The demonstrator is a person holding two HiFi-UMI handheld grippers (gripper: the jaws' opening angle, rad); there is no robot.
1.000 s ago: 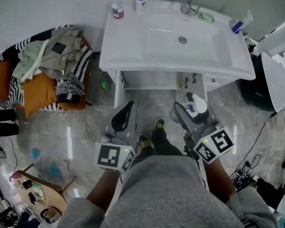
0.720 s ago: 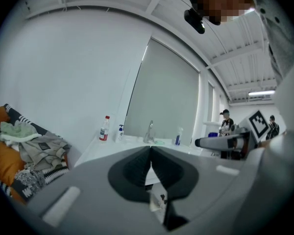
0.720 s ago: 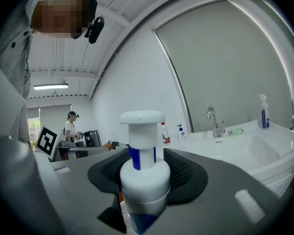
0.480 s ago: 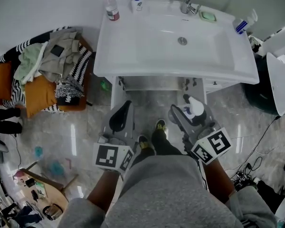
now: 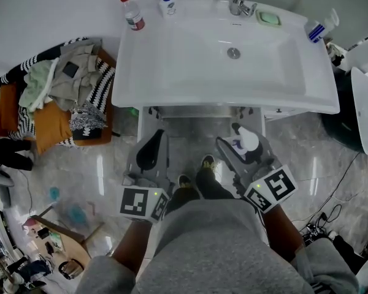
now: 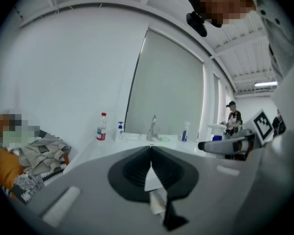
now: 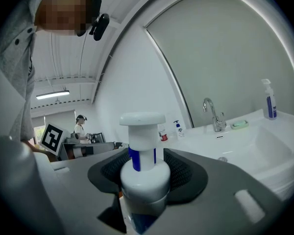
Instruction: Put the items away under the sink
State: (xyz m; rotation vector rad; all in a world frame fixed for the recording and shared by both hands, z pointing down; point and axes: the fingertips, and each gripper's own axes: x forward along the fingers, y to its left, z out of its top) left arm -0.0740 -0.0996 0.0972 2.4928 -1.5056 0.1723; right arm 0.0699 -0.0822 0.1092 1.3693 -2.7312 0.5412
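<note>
space under the sink [image 5: 172, 78]: mostly hidden by the basin's overhang, only a front strip shows. pump bottle [image 5: 248, 139]: body covered by the right gripper [image 5: 242, 146], jaws clamped round it; in the right gripper view its base runs off the bottom edge. left gripper [image 5: 152, 150]: jaws meet, pale sliver [image 6: 153, 180] low between them, can't tell what. labels on water bottle [image 5: 132, 14] and spray bottle [image 5: 319, 28] too small to read. clutter [image 5: 46, 250] at lower left too small to name. dark round thing [image 5: 340, 127] partly covered at right.
</note>
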